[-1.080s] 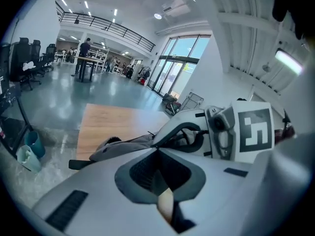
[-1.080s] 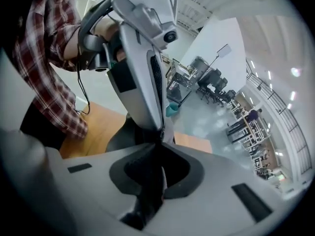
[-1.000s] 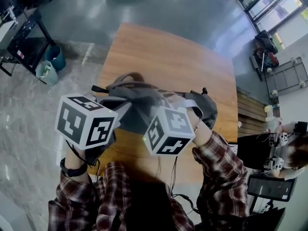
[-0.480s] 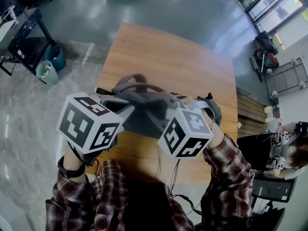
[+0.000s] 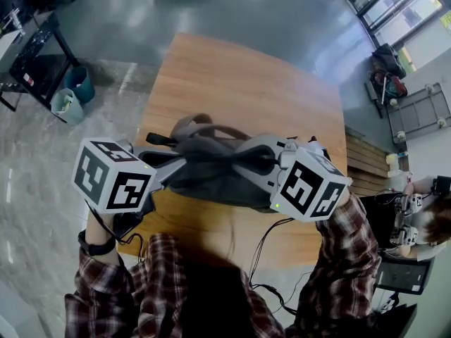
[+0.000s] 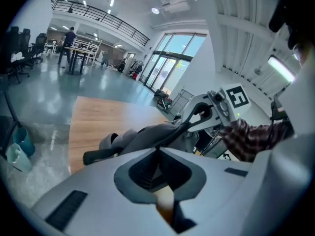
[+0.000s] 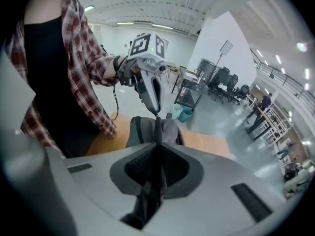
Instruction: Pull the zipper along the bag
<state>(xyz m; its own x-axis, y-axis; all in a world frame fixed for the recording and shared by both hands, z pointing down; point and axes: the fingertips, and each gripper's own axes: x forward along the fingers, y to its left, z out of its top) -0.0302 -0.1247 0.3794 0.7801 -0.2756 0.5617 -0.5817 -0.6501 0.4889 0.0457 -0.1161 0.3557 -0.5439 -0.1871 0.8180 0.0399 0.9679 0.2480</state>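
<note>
A grey backpack lies on its side on the wooden table, stretched taut between both grippers. My left gripper is shut on the bag's left end; in the left gripper view a thin fold of the bag sits pinched between the pads. My right gripper is at the bag's right part, shut on a dark strip on the zipper line, apparently the zipper pull. The dark zipper line runs straight from one gripper to the other. Seen from the right gripper, the left gripper stands just beyond the bag.
The bag sits near the table's front edge, with bare wood behind it. Two teal bins and a dark desk stand on the floor at the left. A seated person and equipment are at the right. Cables hang below the right gripper.
The right gripper has moved to the right along the bag's top, away from the left gripper. The bag is drawn out longer between them. The left gripper has shifted only slightly left.
</note>
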